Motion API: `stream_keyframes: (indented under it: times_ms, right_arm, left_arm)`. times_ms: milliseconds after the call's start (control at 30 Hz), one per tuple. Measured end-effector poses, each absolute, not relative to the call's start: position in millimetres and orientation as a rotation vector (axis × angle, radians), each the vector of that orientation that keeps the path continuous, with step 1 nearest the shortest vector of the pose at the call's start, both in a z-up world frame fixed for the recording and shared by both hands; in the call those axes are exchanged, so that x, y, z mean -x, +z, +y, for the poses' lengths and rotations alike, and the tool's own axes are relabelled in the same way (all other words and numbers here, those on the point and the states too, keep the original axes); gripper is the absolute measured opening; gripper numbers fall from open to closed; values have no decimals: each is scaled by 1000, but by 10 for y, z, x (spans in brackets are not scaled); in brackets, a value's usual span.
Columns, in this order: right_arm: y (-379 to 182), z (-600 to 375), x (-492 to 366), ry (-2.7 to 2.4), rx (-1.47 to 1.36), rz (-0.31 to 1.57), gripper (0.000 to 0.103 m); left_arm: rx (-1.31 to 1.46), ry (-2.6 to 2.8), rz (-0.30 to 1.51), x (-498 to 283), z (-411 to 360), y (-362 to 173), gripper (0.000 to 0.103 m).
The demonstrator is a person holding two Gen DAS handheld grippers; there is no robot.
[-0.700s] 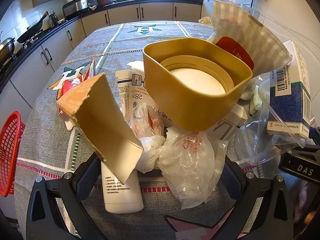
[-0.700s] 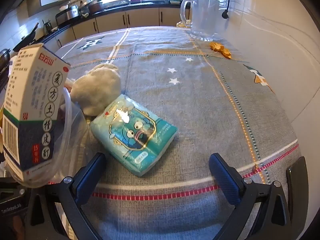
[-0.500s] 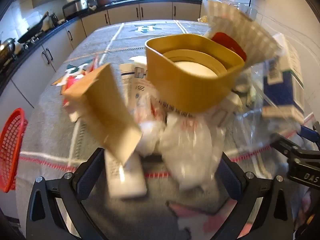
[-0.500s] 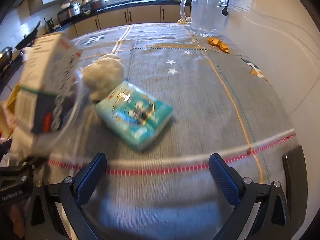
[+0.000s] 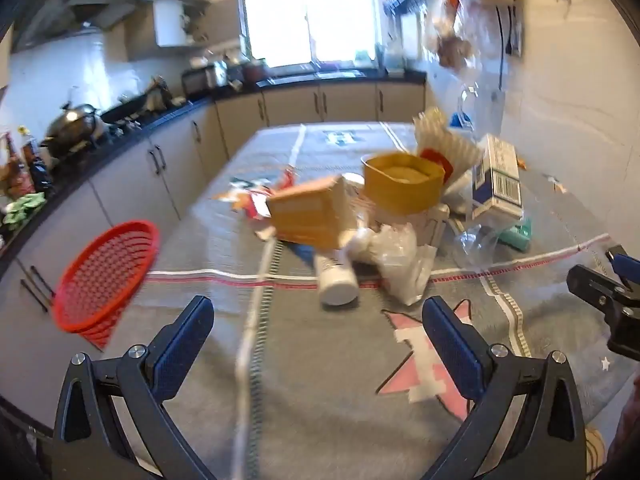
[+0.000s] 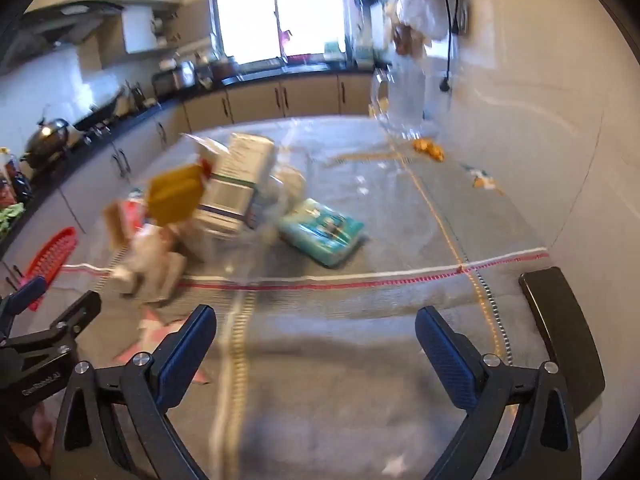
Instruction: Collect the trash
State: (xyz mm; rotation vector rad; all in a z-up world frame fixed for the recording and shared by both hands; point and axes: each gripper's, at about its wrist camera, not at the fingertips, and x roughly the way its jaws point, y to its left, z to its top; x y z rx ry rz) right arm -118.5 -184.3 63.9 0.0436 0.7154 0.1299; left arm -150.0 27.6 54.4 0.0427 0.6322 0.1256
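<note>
Tabletop (image 5: 320,400) under a grey patterned cloth fills both views, kitchen cabinets along the left and far sides. Trash pile sits mid-tabletop, well ahead of both grippers, frames motion-blurred. Largest piece: red mesh basket (image 5: 104,276) hanging off the left tabletop edge, apart from the pile. Then the blue-white medicine box (image 5: 496,180) upright on the pile's right, leaning in clear plastic wrap. Yellow tub (image 5: 404,184) on top of the pile, opening up. Torn cardboard piece (image 5: 308,216) just left of the tub. Teal tissue pack (image 6: 320,232) flat on the cloth, right of the box. Crumpled white plastic bag (image 5: 396,256) at the near side of the pile, touching a white bottle (image 5: 336,280) lying on its side. Left hand-held gripper (image 5: 316,344): jaws spread wide, nothing between them. Right hand-held gripper (image 6: 316,344): same, wide apart, empty, over bare cloth.
</note>
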Motion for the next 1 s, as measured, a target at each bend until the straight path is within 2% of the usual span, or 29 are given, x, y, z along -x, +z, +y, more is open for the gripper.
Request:
stream_keyframes:
  times_ms: [300,1000]
  right_arm:
    - [817,-1748,1522,196,-54,613,99]
    - [787,-1751,1484,216,-55,640,99]
  left_arm:
    - [-25,204,562,1713,382,656,103]
    - [-57,217,607,1679,374,552,103]
